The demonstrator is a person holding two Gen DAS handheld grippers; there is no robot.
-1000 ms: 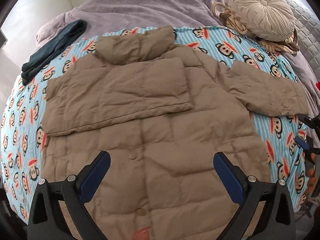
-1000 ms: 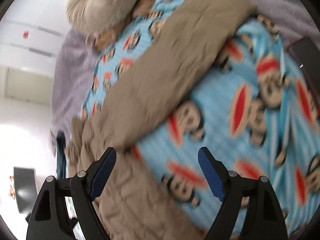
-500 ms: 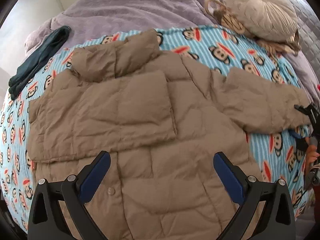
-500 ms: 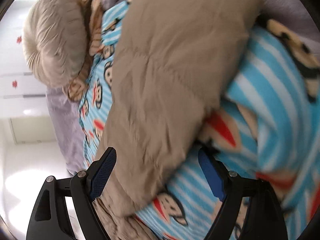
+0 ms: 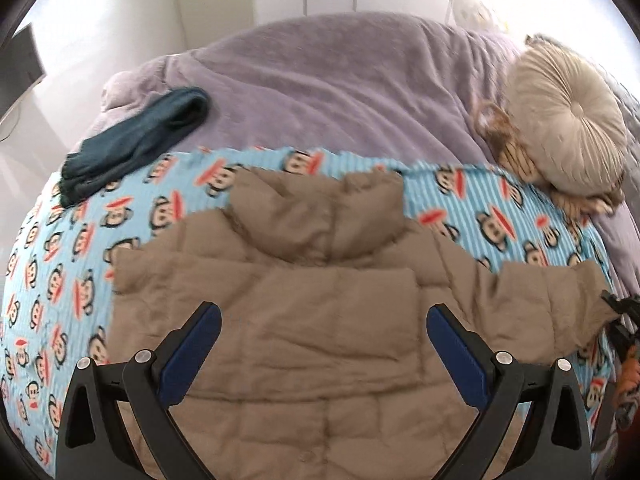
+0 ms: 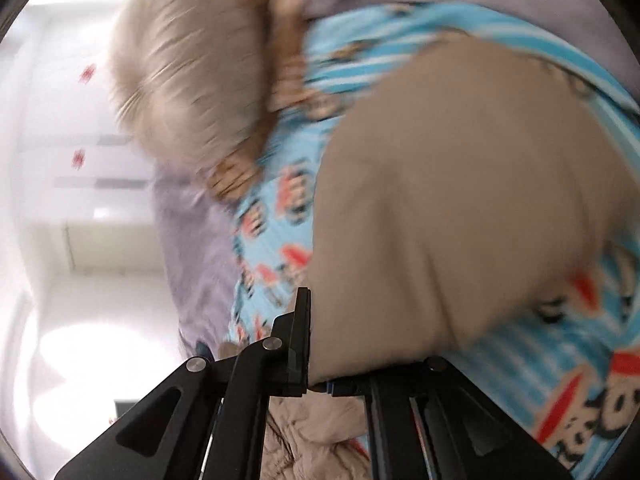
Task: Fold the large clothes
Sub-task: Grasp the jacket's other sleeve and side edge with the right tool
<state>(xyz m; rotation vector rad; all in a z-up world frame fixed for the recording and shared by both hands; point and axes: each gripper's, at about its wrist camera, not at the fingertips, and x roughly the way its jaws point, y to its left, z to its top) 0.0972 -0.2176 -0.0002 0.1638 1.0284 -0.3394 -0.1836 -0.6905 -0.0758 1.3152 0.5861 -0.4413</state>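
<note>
A tan quilted jacket [image 5: 280, 280] lies flat on the monkey-print sheet [image 5: 72, 280], hood [image 5: 320, 216] at the far end. One sleeve is folded across its body; the other sleeve [image 5: 548, 304] sticks out to the right. My left gripper [image 5: 322, 314] hovers open above the jacket's middle with nothing between its blue pads. At the right edge, my right gripper [image 5: 618, 312] is at that sleeve's cuff. In the blurred right wrist view my right gripper [image 6: 314, 360] has its jaws closing tight, pads pressed on the edge of the tan sleeve [image 6: 460, 200].
A dark teal garment [image 5: 136, 140] lies at the far left of the bed. A round cream cushion [image 5: 564, 128] and a brown plush toy [image 5: 496, 128] sit at the far right. A purple blanket [image 5: 320, 80] covers the far half; white wardrobe doors stand behind.
My right gripper went from wide open beside the sleeve to shut on its cuff. The left gripper drew back and up, so more of the bed's far end shows.
</note>
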